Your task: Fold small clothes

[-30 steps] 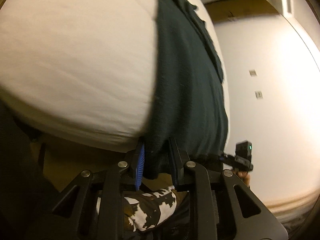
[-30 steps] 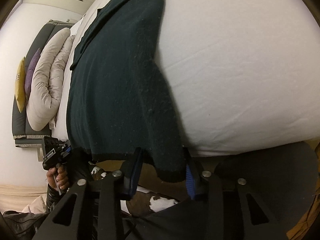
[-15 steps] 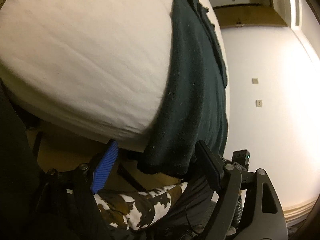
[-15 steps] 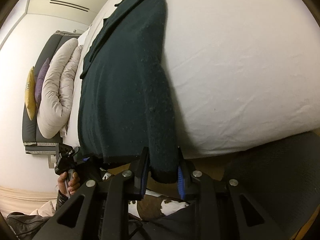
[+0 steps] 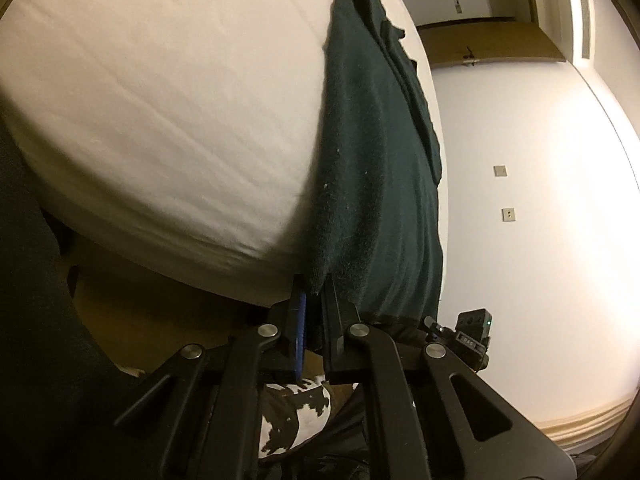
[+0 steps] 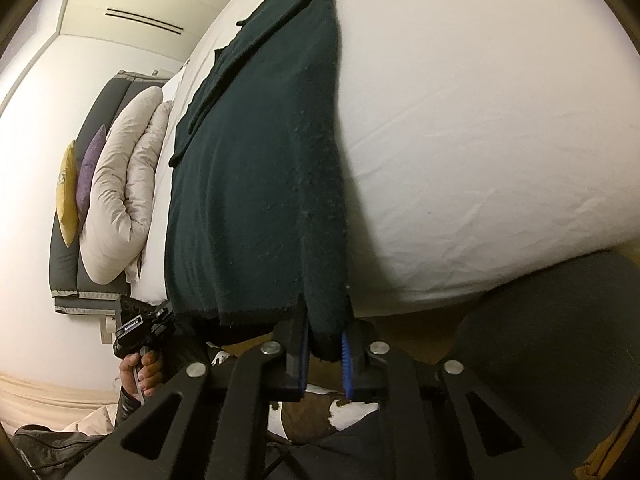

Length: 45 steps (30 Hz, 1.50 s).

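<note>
Both corners of dark green garment (image 6: 260, 184) pinched: left gripper (image 5: 314, 312) clamped, right gripper (image 6: 326, 344) clamped. Next I lift hem toward twelve o'clock across bed (image 6: 480, 120), keeping level.

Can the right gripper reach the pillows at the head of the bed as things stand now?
Probably not: the right gripper is shut on the dark green garment's hem at the bed's near edge, and the pillows lie far beyond it.

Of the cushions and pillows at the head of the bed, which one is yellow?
The yellow cushion, in the right wrist view. It is the outermost one against the dark headboard, with a purple cushion beside it and pale pillows nearer the bed.
</note>
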### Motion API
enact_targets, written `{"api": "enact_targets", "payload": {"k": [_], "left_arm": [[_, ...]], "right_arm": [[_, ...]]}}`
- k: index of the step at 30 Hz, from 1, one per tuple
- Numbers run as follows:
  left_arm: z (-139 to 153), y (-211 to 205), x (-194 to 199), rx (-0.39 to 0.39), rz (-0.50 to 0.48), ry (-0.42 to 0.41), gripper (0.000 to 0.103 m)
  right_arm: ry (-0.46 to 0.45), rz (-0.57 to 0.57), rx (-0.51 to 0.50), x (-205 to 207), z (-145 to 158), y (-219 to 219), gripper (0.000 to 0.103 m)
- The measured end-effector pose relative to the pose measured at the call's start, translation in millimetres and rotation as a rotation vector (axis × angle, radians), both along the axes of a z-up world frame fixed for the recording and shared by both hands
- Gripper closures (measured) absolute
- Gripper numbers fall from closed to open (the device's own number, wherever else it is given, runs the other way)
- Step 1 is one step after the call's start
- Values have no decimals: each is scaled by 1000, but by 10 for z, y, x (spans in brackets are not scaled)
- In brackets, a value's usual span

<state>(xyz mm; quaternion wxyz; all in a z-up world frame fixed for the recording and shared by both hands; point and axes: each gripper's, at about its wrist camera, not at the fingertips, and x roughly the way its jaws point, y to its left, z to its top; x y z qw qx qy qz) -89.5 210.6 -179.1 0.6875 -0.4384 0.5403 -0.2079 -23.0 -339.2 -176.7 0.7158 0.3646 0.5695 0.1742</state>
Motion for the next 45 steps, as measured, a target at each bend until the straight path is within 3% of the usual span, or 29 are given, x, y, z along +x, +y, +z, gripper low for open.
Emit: {"api": "enact_targets", "payload": {"k": [10,22,29,39,45], "left_arm": [[173,46,23,-13,43,-48,99],[410,216,43,-150,126,-121,99],[513,357,102,-230,184,-150,99],[860,466,491,-303,226,-223,99],[1164,486,1030,-305,236,-283,99]], "right_arm": [[-21,-14,-6,-23,31,44,94],[-154,-9,35,-5,403,163,95],[-221,-65,86,122,580,133,95],[-332,-156,119,529,897,11,95],[-375,-191,124,1075,1070,-21,95]]}}
